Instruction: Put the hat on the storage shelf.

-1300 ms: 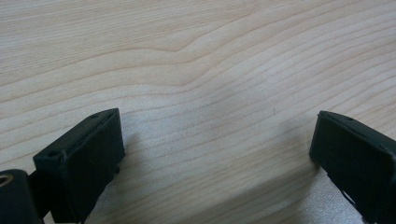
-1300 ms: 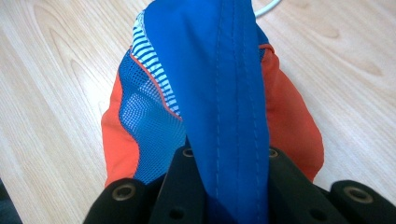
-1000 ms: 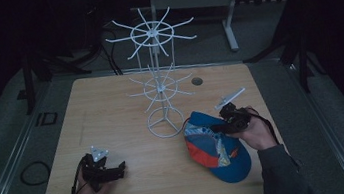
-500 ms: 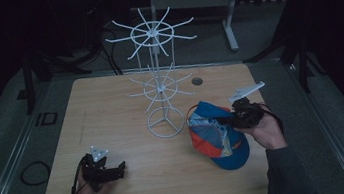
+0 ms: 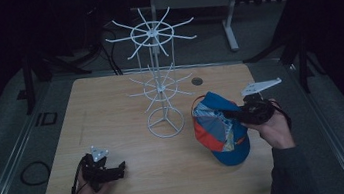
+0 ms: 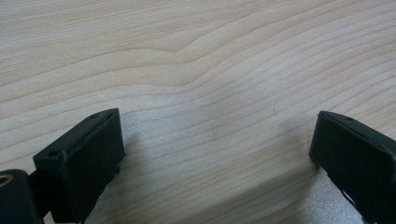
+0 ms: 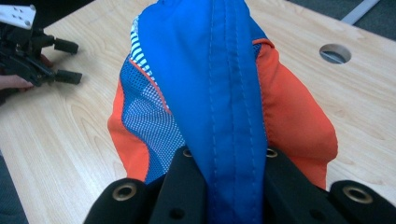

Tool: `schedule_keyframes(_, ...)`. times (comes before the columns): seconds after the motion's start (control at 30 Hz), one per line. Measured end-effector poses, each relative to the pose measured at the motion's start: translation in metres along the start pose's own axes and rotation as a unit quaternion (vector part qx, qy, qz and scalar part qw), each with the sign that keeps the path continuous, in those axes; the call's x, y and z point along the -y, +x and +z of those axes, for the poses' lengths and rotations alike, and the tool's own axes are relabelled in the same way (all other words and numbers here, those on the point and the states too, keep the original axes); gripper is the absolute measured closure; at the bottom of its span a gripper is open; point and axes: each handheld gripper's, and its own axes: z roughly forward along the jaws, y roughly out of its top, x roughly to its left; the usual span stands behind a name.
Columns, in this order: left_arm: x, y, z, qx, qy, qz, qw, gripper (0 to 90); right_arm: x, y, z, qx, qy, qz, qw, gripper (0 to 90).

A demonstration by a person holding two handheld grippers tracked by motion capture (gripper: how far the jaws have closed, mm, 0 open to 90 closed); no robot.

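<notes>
A blue and orange cap (image 5: 219, 128) with mesh panels hangs lifted at the table's right side, its brim pointing down toward the front. My right gripper (image 5: 230, 114) is shut on the cap (image 7: 224, 93), the blue fabric pinched between its two black jaws. A white wire display stand (image 5: 158, 78) with two tiers of radiating hooks rises mid-table, just left of the cap. My left gripper (image 5: 119, 168) rests at the front left on the wooden table (image 6: 196, 70), open with nothing between its fingers (image 6: 84, 154).
A round cable hole (image 5: 197, 81) sits in the table near the back right. The stand's ring base (image 5: 165, 123) lies between the two grippers. Dark floor and table legs surround the table (image 5: 111, 110).
The right gripper has raised the cap off the table and carried it slightly back and right; the cap now hangs more upright. The left gripper has stayed put.
</notes>
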Motion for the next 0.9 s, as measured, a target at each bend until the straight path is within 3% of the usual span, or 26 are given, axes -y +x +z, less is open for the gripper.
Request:
schedule_keyframes(0.33, 0.000, 0.000, 0.000, 0.000, 0.000, -0.001, 1.0000, 3.1, -0.003, -0.001, -0.015, 0.006, -0.027, 0.004, 0.9996, 87.8)
schedule_keyframes(0.9, 0.000, 0.000, 0.000, 0.000, 0.000, 0.000, 1.0000, 3.1, -0.018, 0.000, -0.032, -0.003, -0.051, -0.012, 0.9986, 87.7)
